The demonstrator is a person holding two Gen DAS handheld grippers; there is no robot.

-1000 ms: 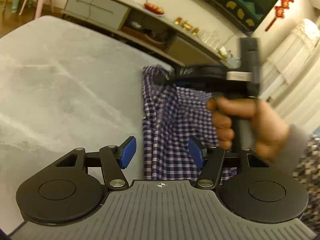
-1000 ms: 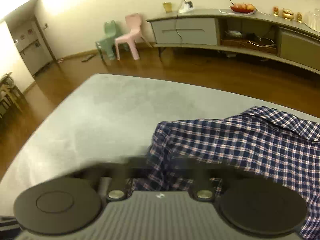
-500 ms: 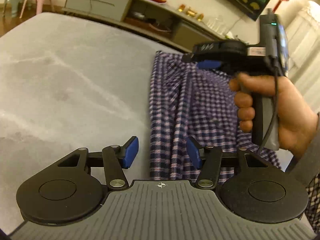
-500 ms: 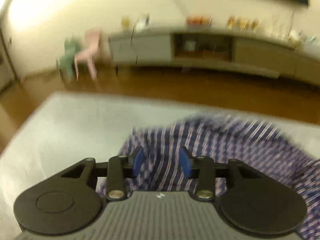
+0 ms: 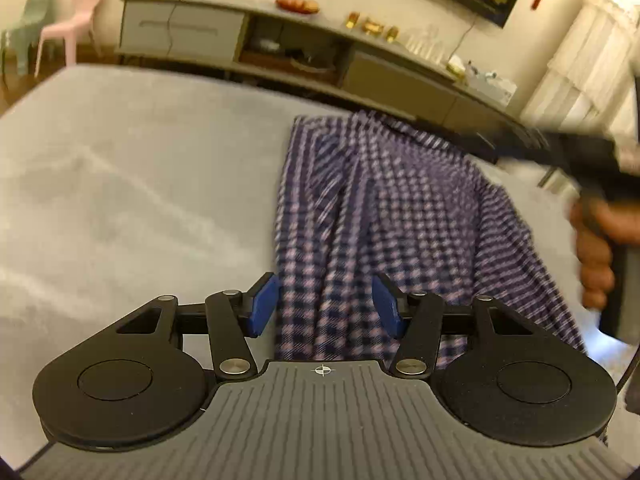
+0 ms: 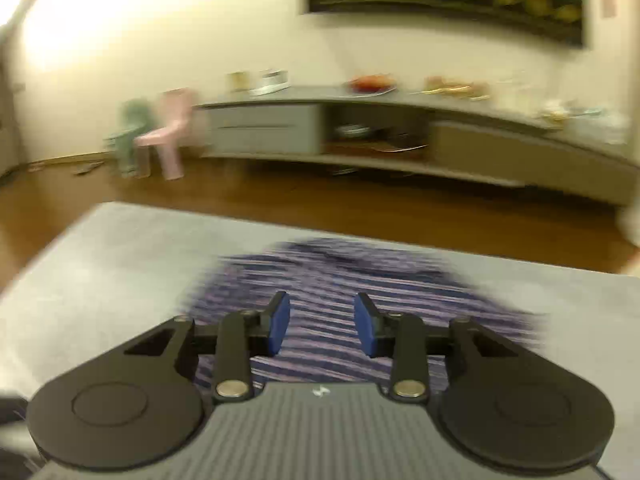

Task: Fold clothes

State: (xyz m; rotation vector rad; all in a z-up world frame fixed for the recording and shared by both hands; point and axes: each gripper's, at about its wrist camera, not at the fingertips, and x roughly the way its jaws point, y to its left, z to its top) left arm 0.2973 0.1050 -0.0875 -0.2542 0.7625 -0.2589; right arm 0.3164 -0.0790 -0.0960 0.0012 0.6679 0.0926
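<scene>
Shirt [image 6: 340, 280] smeared by blur; right tool [image 6: 322, 324] closing, nothing between.

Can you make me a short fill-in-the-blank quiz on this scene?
1. The shirt has a ____ pattern.
2. The shirt lies on a ____ surface.
3. The chair beside the green one is ____.
4. The pads on the left gripper fingers are ____.

Missing words: checked; grey; pink; blue

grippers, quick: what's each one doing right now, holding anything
left tool: open, holding nothing, above the checked shirt.
right tool: jaws apart and closing, nothing between the pads, the shirt lies below it.
</scene>
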